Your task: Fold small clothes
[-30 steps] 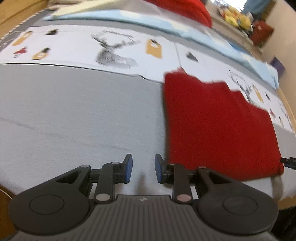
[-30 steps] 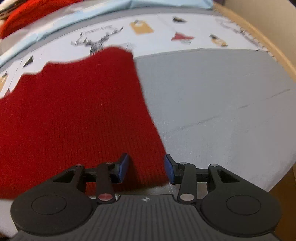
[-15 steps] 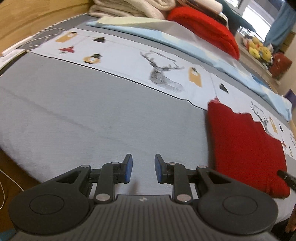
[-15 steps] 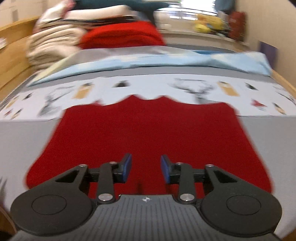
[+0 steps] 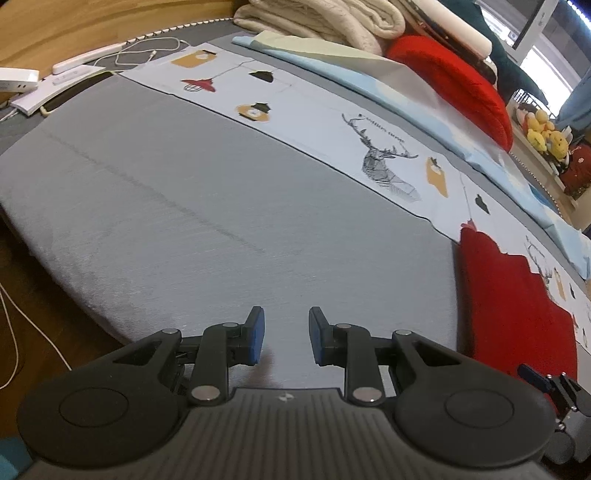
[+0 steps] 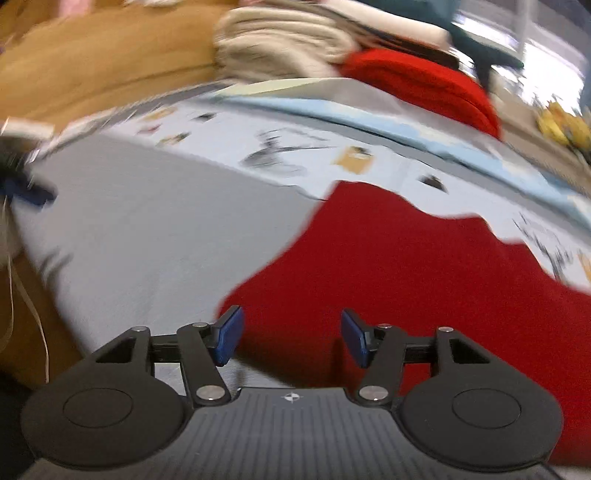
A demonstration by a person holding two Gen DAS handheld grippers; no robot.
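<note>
A folded red knit garment [image 5: 509, 302] lies flat on the grey bed cover [image 5: 221, 206], at the right of the left wrist view. My left gripper [image 5: 282, 334] is open and empty over bare grey cover, well left of the garment. In the right wrist view the garment [image 6: 424, 273] fills the middle and right. My right gripper [image 6: 291, 338] is open and empty, low over the garment's near left corner. The right gripper's tip [image 5: 535, 376] shows at the lower right of the left wrist view. The right wrist view is blurred.
A pale printed sheet [image 5: 332, 122] with a deer drawing crosses the bed behind the garment. Folded cream blankets [image 5: 325, 18] and a red pillow [image 5: 454, 81] are stacked at the back. White cables and a power strip [image 5: 85, 59] lie at the far left edge. Wooden floor [image 5: 33, 288] lies below the bed's left edge.
Both grippers have swung left. The garment has slid to the right edge of the left view. My right gripper has opened wider and now sits over the garment's left corner.
</note>
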